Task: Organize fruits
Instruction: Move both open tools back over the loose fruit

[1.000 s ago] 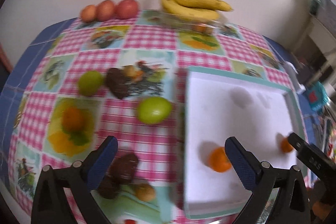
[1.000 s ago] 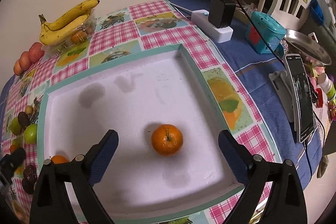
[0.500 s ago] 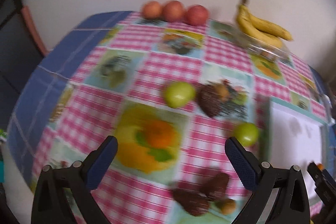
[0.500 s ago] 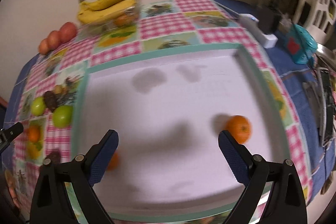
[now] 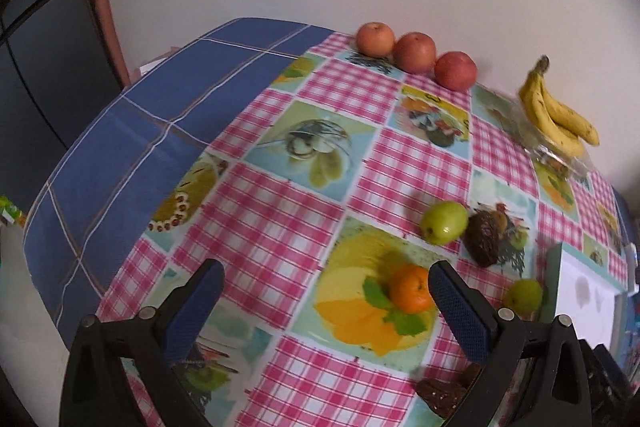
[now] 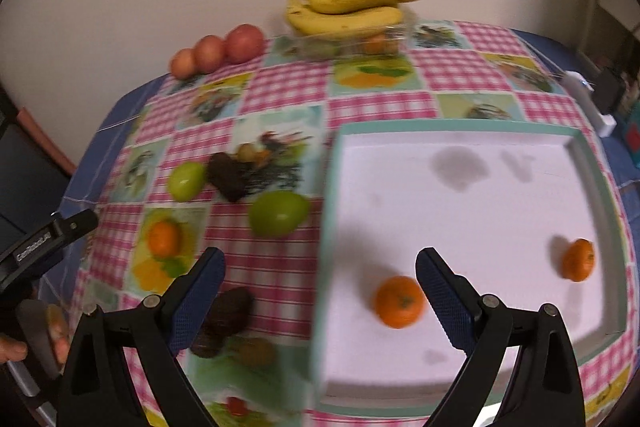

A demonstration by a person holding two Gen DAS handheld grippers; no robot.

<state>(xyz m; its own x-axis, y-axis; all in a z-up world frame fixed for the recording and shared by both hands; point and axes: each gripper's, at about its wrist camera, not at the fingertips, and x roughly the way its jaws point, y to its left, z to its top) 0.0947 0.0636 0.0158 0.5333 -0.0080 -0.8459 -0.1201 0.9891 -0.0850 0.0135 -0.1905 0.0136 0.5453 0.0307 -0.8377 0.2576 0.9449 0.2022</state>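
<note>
Both tongs were spread and empty: the left tongs (image 5: 325,301) hung over the worktop (image 5: 256,227) beside a mandarin (image 5: 411,287), stem end facing up; the right tongs (image 6: 320,285) straddled the tray's (image 6: 326,227) left rim.

Pink-checked tablecloth (image 5: 288,227), orange tangerine (image 5: 412,287), white tray (image 6: 480,211).

Fruit distribution: tray and tablecloth.
Two mandarins (image 6: 399,301) (image 6: 578,259) inside white tray (image 6: 592,163); third mandarin (image 5: 411,288), green fruits (image 5: 444,222) (image 5: 524,296) on cloth.
</note>
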